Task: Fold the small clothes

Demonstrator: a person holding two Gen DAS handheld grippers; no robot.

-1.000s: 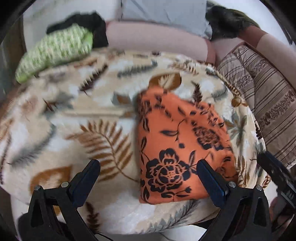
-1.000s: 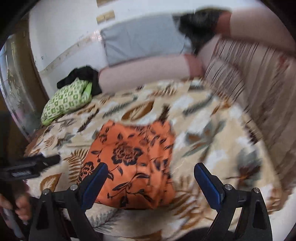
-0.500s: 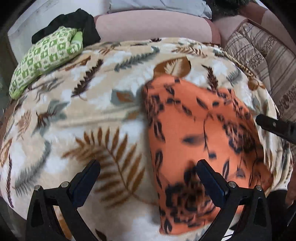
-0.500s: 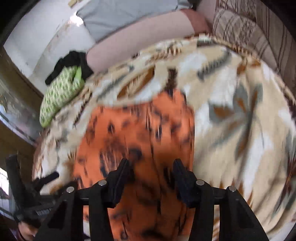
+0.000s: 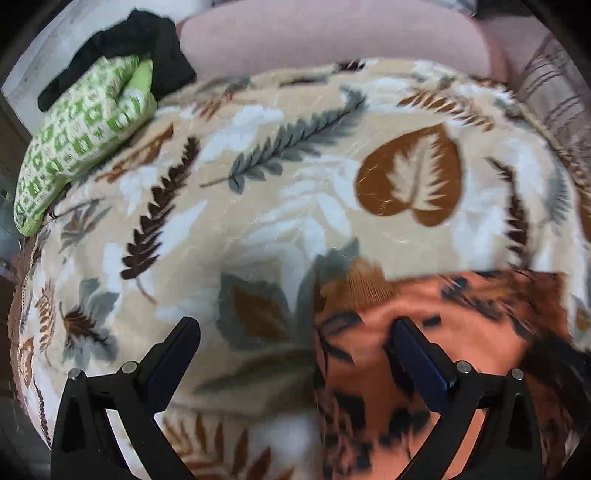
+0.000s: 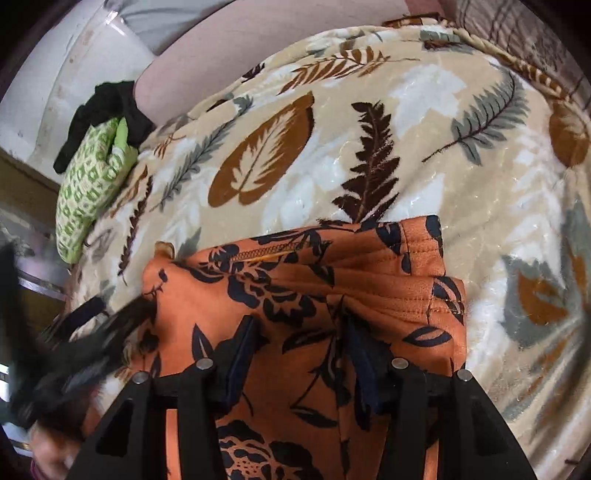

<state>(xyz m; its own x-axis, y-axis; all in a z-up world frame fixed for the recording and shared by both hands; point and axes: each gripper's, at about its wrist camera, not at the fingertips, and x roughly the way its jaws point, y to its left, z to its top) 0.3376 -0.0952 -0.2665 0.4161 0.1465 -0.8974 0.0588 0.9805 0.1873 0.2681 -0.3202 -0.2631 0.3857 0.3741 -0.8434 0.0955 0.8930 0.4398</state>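
An orange garment with black flowers [image 6: 314, 295] lies folded on a leaf-print blanket [image 6: 369, 129]. My right gripper [image 6: 301, 332] is over its near part, jaws partly closed with the cloth between them, a stitched band just beyond. In the left wrist view the garment [image 5: 461, 332] is blurred at lower right. My left gripper [image 5: 295, 339] is open wide, its right finger [image 5: 417, 354] over the garment's left edge, its left finger [image 5: 173, 350] over the blanket. The left gripper also shows blurred at the garment's left corner in the right wrist view [image 6: 92, 332].
A folded green-and-white patterned cloth [image 5: 81, 136] with a black garment [image 5: 147, 40] on it sits at the blanket's far left corner. A pink bolster [image 5: 332, 33] lies along the far edge. A striped brown cover [image 6: 517, 33] is at the far right.
Both grippers have moved forward and down onto the garment. The right gripper narrowed from wide open to partly closed on the cloth. The garment's far part now lies folded toward me.
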